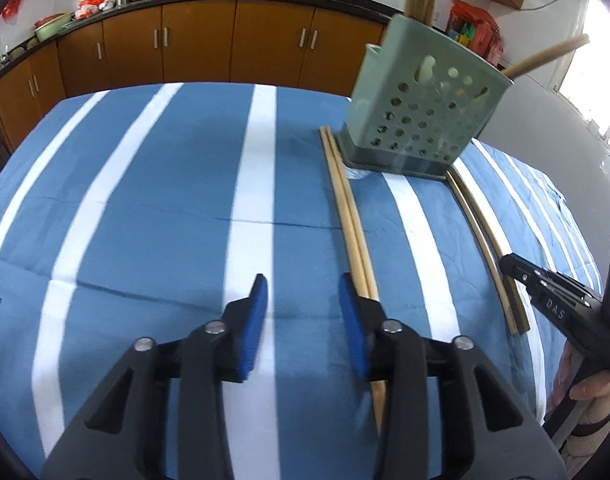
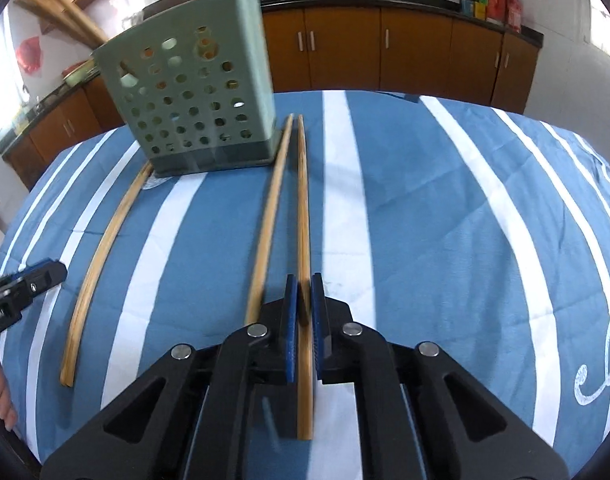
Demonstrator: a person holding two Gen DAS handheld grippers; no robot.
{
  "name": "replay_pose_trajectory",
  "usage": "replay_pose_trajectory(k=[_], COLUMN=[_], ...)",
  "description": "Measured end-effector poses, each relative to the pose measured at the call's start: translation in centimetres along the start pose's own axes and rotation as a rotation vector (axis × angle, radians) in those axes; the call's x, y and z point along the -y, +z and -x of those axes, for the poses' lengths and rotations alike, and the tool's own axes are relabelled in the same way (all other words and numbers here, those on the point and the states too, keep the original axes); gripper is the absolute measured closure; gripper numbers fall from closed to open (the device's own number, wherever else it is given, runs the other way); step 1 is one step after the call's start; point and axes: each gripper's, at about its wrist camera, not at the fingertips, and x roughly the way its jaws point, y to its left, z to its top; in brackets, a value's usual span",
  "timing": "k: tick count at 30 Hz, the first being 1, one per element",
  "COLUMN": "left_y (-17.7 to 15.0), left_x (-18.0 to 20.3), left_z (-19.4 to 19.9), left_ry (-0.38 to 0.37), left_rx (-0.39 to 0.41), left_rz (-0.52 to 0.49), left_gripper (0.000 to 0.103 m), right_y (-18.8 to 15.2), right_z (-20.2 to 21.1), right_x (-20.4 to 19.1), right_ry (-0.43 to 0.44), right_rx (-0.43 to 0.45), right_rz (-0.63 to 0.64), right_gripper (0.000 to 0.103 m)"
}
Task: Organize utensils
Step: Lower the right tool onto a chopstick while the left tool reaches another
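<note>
Blue striped tablecloth point(image 2: 425, 200) covers the table, kitchen cabinets point(image 2: 385, 56) behind. Green perforated utensil holder point(image 2: 193, 112) stands at the far side, a few sticks already poking out the top. A chopstick pair point(image 2: 97, 264) lies left of the holder; two more lie right of it. Right gripper point(image 2: 304, 296) has its pads closed narrow on one chopstick point(image 2: 303, 200), its partner point(image 2: 271, 216) loose just beside. Left gripper point(image 1: 303, 304) is wide, holding nothing, next to the left pair. Step looks like pickup of a chopstick; next move likely needs lifting, tipping it upright, and dropping it into the holder.
</note>
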Motion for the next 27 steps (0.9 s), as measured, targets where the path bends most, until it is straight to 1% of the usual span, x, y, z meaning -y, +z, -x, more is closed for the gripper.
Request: replay_pose_trajectory(k=[4,7,10,13,15,17,19,21,27], left_y=[-0.3,-0.6,-0.7,-0.8,-0.8,-0.7,-0.7,-0.8,-1.0], left_x=[0.7,1.2,1.6,1.8,1.8,1.9,2.2,2.4,3.0], left_z=[-0.5,-0.8,-0.9,-0.9,-0.7,-0.4,-0.4,-0.8,-1.0], left_ry=[-0.017,-0.031,-0.030,-0.037,-0.062,-0.070,-0.068,-0.060,-0.070], left_rx=[-0.015,-0.026,-0.034,-0.036,-0.028,-0.020,-0.021,-0.041,-0.050], left_rz=[-0.022,-0.036,-0.057,-0.066,-0.059,-0.056,-0.064,-0.076,-0.077], left_gripper=[0.075,0.078,0.084,0.085,0.085,0.085,0.085,0.085,0.085], right_y=[-0.1,-0.2,-0.1,-0.1,-0.2,-0.2,-0.2,-0.2,-0.2], right_z=[0.3,0.3,0.2,0.2,0.3,0.2,0.3,0.3,0.3], right_x=[1.2,1.4,1.4,1.4,1.5,1.5,1.4,1.4,1.3], right_ry=[-0.016,-0.017,-0.022,-0.020,-0.018,-0.019,-0.021,-0.022,-0.025], right_rx=[0.006,0.007,0.009,0.011,0.011,0.011,0.013,0.014,0.013], right_rz=[-0.028,-0.024,-0.018,-0.016,-0.015,-0.015,-0.014,-0.014,-0.013], right_gripper=[0.095,0.096,0.095,0.095,0.095,0.095,0.095,0.095,0.095])
